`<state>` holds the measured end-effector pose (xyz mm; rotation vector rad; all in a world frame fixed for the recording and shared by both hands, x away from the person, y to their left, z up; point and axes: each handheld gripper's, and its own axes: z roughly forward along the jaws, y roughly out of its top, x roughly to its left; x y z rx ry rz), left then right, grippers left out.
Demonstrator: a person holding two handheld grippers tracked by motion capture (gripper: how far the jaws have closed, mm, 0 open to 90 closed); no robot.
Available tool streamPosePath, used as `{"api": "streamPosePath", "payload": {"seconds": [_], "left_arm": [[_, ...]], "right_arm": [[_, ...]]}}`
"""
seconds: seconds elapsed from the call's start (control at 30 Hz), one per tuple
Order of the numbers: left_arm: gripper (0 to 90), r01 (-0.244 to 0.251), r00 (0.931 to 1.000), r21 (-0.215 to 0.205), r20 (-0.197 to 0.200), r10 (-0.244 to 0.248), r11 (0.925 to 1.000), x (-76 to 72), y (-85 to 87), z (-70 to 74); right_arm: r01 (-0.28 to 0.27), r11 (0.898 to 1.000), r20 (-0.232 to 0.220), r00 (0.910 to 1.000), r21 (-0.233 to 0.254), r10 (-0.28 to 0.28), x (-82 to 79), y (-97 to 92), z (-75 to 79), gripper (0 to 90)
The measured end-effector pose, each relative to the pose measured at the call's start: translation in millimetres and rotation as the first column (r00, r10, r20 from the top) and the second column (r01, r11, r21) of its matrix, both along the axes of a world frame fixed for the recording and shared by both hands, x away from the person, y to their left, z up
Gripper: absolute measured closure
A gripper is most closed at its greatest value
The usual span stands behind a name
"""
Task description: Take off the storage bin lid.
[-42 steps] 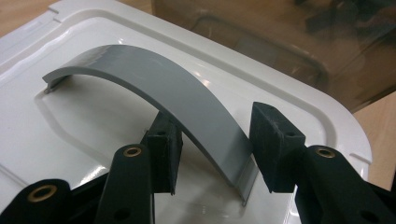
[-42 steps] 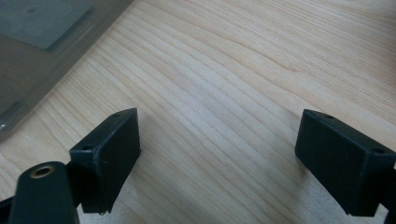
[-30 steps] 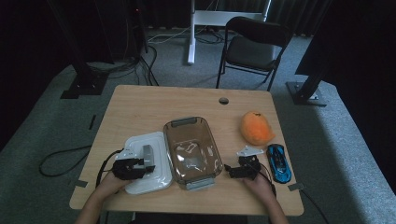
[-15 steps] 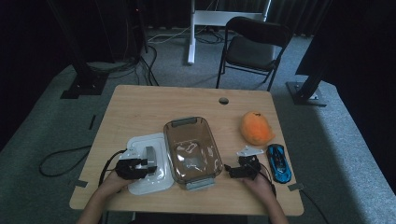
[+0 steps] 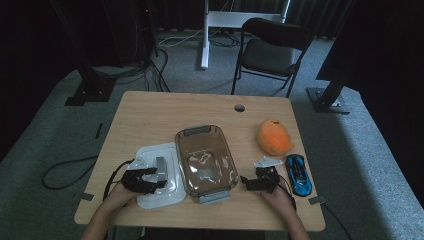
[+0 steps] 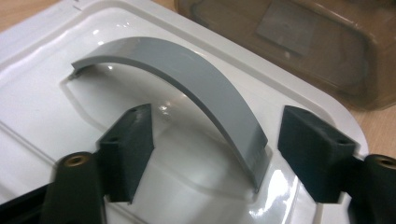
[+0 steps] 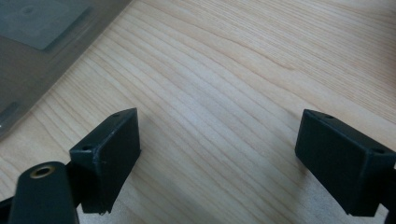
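The left claw (image 6: 210,154) has just been opening: its jaws now stand apart on either side of the grey arched handle (image 6: 187,88) of the white lid (image 5: 159,175), pads clear of it, so the lid is released. A second ago the lid sat a little higher and closer against the container (image 5: 206,161); now it lies flat on the table (image 5: 165,115), just left of the container and touching or nearly touching its rim. By my reading, the lid has been set down and the open container stands ready for whatever goes in.

The left gripper view gives what the high view cannot: the gap between each pad and the handle. The right gripper view shows the right claw (image 7: 224,158) wide open over bare wood, just right of the container. The high view alone places the orange plush (image 5: 274,136) and blue toy car (image 5: 299,173) farther right of the container.
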<state>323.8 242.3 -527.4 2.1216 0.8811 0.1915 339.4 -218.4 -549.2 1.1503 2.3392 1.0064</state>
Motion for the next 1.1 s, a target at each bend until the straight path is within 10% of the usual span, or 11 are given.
{"api": "streamPosePath", "payload": {"seconds": [0.47, 1.1], "left_arm": [[4.6, -0.145, 0.989, -0.03, 0.024, 0.146, 0.9889, -5.4, 31.8, 13.4], [1.2, -0.423, 0.9058, 0.063, 0.063, 0.419, 0.9041, -22.3, 71.4, -0.5]], "right_arm": [[-0.005, 1.0, -0.001, 1.0, -0.001, 0.005, -0.5, -1.0, 0.0, 12.4], [-0.009, 1.0, -0.002, 1.0, -0.001, 0.009, -1.0, -1.0, 0.1, 12.3]]}}
